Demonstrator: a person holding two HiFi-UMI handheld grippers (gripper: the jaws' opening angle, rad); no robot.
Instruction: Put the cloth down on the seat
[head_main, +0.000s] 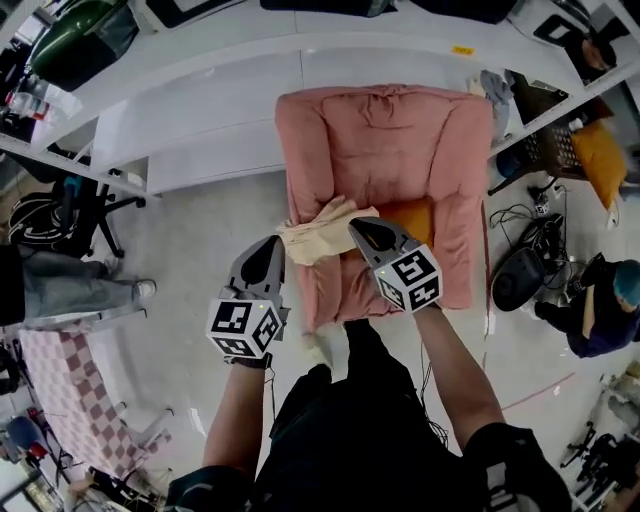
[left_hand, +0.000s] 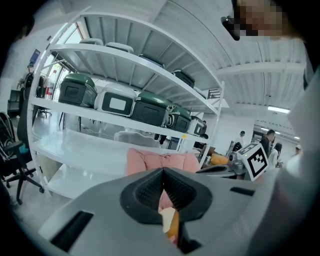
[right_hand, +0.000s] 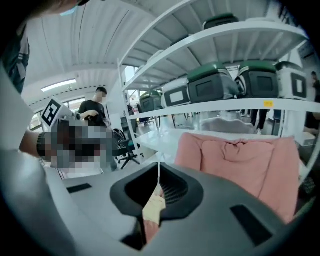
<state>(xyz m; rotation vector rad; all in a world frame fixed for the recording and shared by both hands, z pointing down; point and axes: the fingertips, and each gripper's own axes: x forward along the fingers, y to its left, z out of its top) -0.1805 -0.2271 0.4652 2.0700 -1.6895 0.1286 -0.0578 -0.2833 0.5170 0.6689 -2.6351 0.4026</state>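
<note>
In the head view a crumpled cream fabric cloth (head_main: 318, 232) is held bunched above the front of a pink upholstered armchair (head_main: 380, 140), its long axis running side to side between the left gripper (head_main: 279, 246) and the right gripper (head_main: 358, 228). In the left gripper view the jaws are pressed together on a cream fold of the cloth (left_hand: 169, 220). In the right gripper view the jaws are likewise closed tight, pinching a pale corner of the cloth (right_hand: 152, 207)

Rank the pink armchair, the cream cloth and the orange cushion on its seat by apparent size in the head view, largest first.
1. pink armchair
2. cream cloth, though it is held nearer the camera
3. orange cushion, partly hidden behind the right claw, so its place below the cloth is unsure
</note>
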